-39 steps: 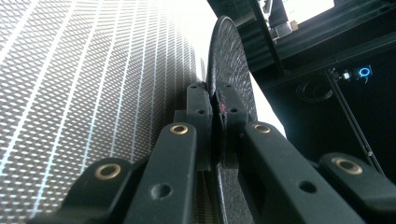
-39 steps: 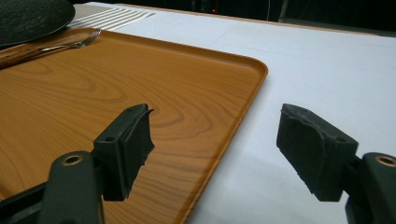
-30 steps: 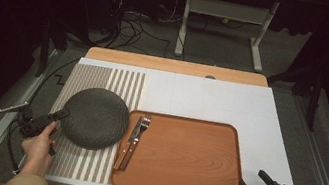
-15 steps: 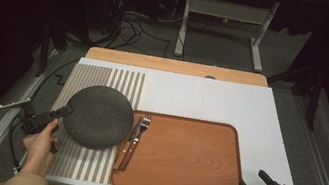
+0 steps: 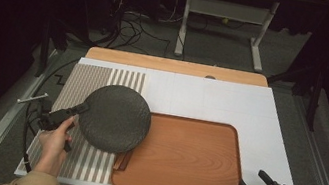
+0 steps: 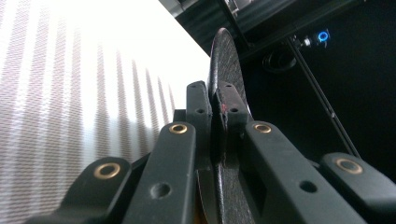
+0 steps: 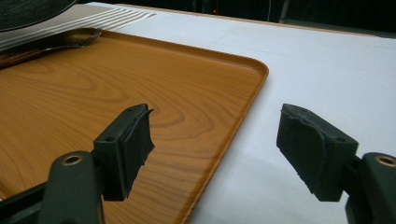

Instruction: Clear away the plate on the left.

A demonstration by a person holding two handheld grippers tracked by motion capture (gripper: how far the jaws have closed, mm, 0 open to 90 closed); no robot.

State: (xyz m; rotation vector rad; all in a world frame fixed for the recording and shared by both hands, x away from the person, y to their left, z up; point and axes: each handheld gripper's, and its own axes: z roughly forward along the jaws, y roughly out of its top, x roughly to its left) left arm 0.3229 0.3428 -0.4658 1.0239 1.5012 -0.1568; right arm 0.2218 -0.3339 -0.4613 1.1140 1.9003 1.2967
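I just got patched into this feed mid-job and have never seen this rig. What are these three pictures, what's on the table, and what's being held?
No robot arm here: a person holds a handheld two-jaw claw in each hand. The high view looks down on the table from above the person's side; the other two come from cameras riding on each claw.

On the white table lie a striped grey-and-white mat and a brown wooden rectangular tray. A fork lies at the tray's edge.

The left claw is shut on the rim of a dark grey round plate, which covers part of the mat and the tray's corner. The right claw sits open near the tray's near right corner, holding nothing.
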